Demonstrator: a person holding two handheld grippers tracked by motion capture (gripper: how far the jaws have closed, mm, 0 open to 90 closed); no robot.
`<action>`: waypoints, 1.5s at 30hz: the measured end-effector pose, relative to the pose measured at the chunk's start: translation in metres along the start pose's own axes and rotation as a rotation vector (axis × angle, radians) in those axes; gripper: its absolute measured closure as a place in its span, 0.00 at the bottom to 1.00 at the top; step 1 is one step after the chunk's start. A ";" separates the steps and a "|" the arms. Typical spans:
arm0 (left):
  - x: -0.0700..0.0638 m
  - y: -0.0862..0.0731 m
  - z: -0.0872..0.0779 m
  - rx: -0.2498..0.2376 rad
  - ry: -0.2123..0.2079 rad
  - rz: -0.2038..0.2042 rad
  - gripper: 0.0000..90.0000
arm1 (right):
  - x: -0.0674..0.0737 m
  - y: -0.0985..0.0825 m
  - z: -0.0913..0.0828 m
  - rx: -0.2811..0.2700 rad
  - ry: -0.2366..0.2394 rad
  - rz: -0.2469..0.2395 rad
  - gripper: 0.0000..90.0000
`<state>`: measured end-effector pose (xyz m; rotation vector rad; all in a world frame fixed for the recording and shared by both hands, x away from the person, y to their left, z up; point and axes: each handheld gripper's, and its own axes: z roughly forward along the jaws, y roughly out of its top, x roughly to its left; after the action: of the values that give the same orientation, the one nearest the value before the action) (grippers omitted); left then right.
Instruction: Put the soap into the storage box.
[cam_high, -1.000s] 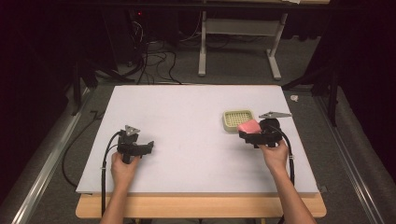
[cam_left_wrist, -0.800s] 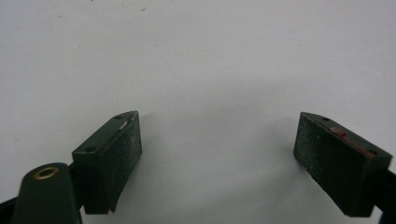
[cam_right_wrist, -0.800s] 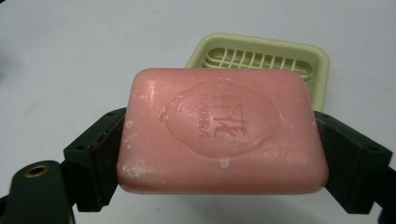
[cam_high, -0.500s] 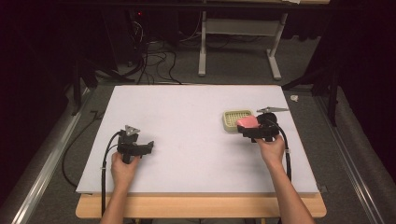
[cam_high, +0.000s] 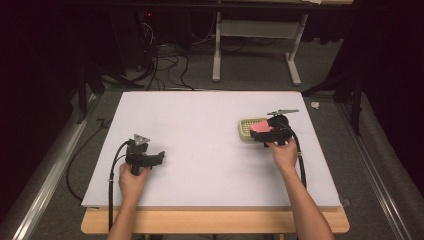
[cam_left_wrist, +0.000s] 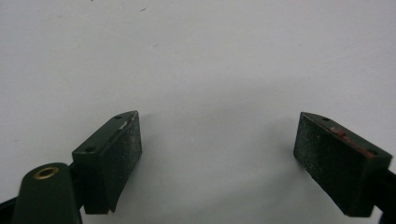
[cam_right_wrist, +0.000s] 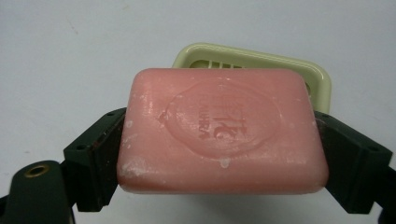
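Soap bar (cam_right_wrist: 222, 133) clamped in your right gripper (cam_right_wrist: 219, 154), near tabletop's right edge; centre over soap dish (cam_right_wrist: 261, 63), lower flat. Left gripper (cam_left_wrist: 217, 154) spread wide, empty.

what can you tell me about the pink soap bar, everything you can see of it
The pink soap bar is a rounded rectangle, waxy and matte, with an oval stamped emblem and raised lettering on its top face, plus pale scuffs and white flecks. It lies flat, clamped at its two short ends by the jaws of the right hand-held gripper, above the pale green slotted soap dish near the right side of the white table.
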<state>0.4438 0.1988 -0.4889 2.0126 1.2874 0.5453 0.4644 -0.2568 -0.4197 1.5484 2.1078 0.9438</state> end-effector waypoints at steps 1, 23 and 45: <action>0.000 0.000 0.000 0.000 0.000 0.000 0.17 | 0.000 0.000 0.000 0.000 0.000 0.000 0.15; 0.000 0.000 0.000 0.001 0.000 0.000 0.17 | -0.004 0.014 0.036 0.103 -0.061 0.065 0.15; 0.000 0.000 0.000 0.002 0.001 0.001 0.17 | -0.001 0.024 0.045 0.109 -0.104 0.083 0.14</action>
<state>0.4437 0.1988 -0.4888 2.0149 1.2875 0.5459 0.5094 -0.2397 -0.4350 1.7121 2.0667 0.7694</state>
